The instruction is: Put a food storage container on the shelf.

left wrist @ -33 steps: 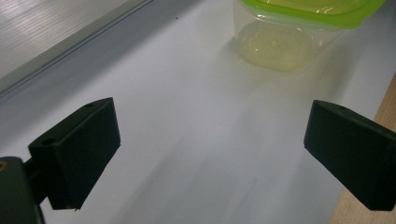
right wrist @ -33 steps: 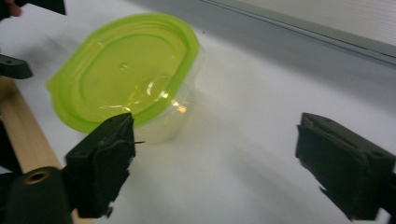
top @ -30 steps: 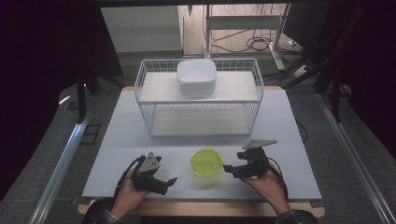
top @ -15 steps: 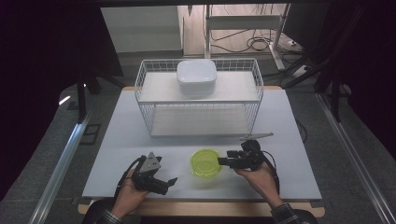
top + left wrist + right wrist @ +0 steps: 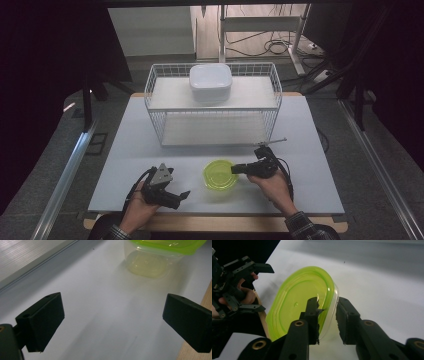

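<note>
High view: round clear plastic container with a lime-green lid [image 5: 220,174] sits near the front edge of the white worktop [image 5: 125,150], between the two hands. Right tongs [image 5: 235,169] come in level from its right side and bite the lid's rim; their jaws have just been closing, with the rim between them. My read: a side pinch on the rim is the only purchase a low, wide tub offers, so this looks like the start of a lift. Left tongs [image 5: 181,196] rest low on the worktop to the container's left, apart from it, likely parked until needed. White wire basket rack [image 5: 155,107] stands farther back with a white square lidded box [image 5: 210,80] on its top shelf; the lower shelf looks free, a plausible destination.

Left gripper view: left tongs [image 5: 112,322] have jaws wide apart, nothing between them, just bare worktop. Container ahead, beyond the jaws: translucent clear body, green lid overhanging it.

Right gripper view: right tongs [image 5: 327,317] are clamped on the container's edge, one jaw on top of the lid, the other against the clear wall outside. Lid is glossy, translucent lime, with a raised rim and a small central dimple. Container looks tilted here, but the camera rolls with the hand, so I can't tell whether it's off the worktop.
</note>
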A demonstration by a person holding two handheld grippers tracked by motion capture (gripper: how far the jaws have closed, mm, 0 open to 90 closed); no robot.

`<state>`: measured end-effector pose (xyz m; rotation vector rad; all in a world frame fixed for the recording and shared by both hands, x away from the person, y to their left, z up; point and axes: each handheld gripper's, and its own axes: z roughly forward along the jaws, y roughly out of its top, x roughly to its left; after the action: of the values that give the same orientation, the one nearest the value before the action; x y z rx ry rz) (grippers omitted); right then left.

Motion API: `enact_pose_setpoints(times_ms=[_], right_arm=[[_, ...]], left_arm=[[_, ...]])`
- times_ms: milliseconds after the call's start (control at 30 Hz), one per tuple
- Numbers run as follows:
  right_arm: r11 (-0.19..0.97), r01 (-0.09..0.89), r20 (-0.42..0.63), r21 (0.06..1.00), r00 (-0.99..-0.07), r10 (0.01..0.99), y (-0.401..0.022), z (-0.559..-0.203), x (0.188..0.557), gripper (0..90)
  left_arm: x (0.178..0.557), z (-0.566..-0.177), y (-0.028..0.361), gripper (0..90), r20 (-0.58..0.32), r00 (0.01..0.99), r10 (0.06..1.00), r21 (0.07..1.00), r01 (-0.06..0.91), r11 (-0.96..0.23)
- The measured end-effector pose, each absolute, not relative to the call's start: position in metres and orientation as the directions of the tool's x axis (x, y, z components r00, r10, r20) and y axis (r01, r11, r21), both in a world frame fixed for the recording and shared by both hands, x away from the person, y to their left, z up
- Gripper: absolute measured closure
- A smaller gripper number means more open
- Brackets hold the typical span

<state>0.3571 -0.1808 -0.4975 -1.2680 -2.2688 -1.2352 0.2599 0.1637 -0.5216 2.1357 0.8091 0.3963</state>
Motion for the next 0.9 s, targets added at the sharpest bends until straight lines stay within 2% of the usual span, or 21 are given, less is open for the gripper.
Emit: enact_pose_setpoints(times_ms=[67, 233, 500, 900], right_arm=[[0.245, 0.813, 0.620, 0.529, -0.567, 0.542, -0.182, -0.499, 0.358, 80.0], [0.254, 0.824, 0.647, 0.506, -0.557, 0.520, -0.181, -0.494, 0.356, 81.5], [0.243, 0.808, 0.628, 0.537, -0.575, 0.524, -0.180, -0.489, 0.354, 81.8], [0.171, 0.800, 0.658, 0.575, -0.577, 0.484, -0.189, -0.468, 0.357, 81.8]], left_arm=[[0.260, -0.522, 0.163, 3.6, 0.009, 0.746, 0.666, 0.776, 0.414, -0.475], [0.260, -0.521, 0.164, 3.6, 0.011, 0.746, 0.666, 0.776, 0.414, -0.476], [0.260, -0.521, 0.165, 3.6, 0.011, 0.742, 0.670, 0.779, 0.414, -0.471], [0.260, -0.519, 0.168, 3.5, -0.003, 0.726, 0.688, 0.794, 0.420, -0.439]])
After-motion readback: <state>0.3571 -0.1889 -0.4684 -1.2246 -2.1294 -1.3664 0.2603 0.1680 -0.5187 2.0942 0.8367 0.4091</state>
